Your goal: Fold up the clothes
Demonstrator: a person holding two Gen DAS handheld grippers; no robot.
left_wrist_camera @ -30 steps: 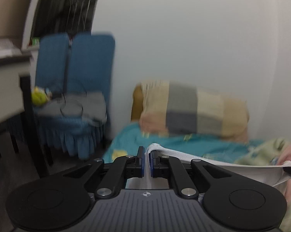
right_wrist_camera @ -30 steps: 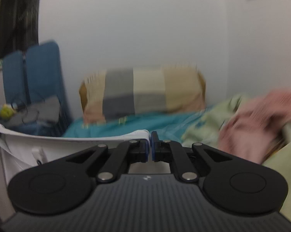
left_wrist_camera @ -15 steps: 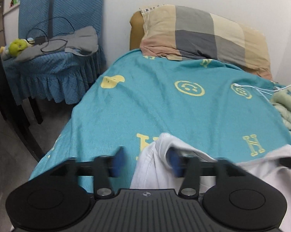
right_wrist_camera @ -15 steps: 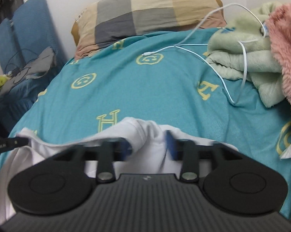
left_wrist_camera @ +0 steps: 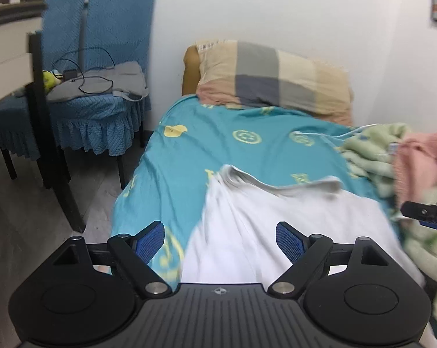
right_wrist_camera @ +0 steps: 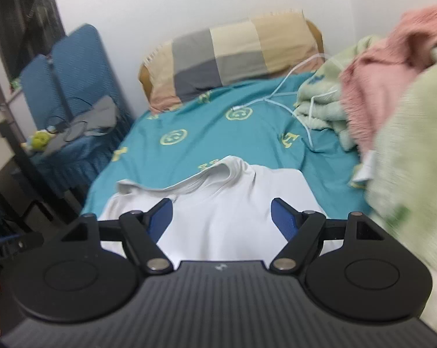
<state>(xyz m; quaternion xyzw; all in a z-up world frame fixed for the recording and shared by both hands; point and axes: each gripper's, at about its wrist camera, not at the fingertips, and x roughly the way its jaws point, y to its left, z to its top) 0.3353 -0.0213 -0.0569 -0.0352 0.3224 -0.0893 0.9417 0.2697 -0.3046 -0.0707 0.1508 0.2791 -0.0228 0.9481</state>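
Note:
A white garment (left_wrist_camera: 276, 220) lies spread on the teal bedspread (left_wrist_camera: 218, 145), its ribbed hem rumpled at the far edge. It also shows in the right wrist view (right_wrist_camera: 233, 203). My left gripper (left_wrist_camera: 220, 240) is open and empty, raised above the garment's near left part. My right gripper (right_wrist_camera: 221, 217) is open and empty above the garment's near right part. The right gripper's tip shows at the right edge of the left wrist view (left_wrist_camera: 424, 214).
A checked pillow (left_wrist_camera: 273, 78) lies at the head of the bed. Green and pink blankets (right_wrist_camera: 378, 87) are piled on the right, with a white cable (right_wrist_camera: 291, 107) across the bedspread. Blue-covered chairs (left_wrist_camera: 96, 92) and a dark table leg (left_wrist_camera: 53, 145) stand left of the bed.
A second ago both grippers were shut on the garment's edge, held up. They lowered it onto the bed, opened, and have now pulled back and up, leaving it lying flat.

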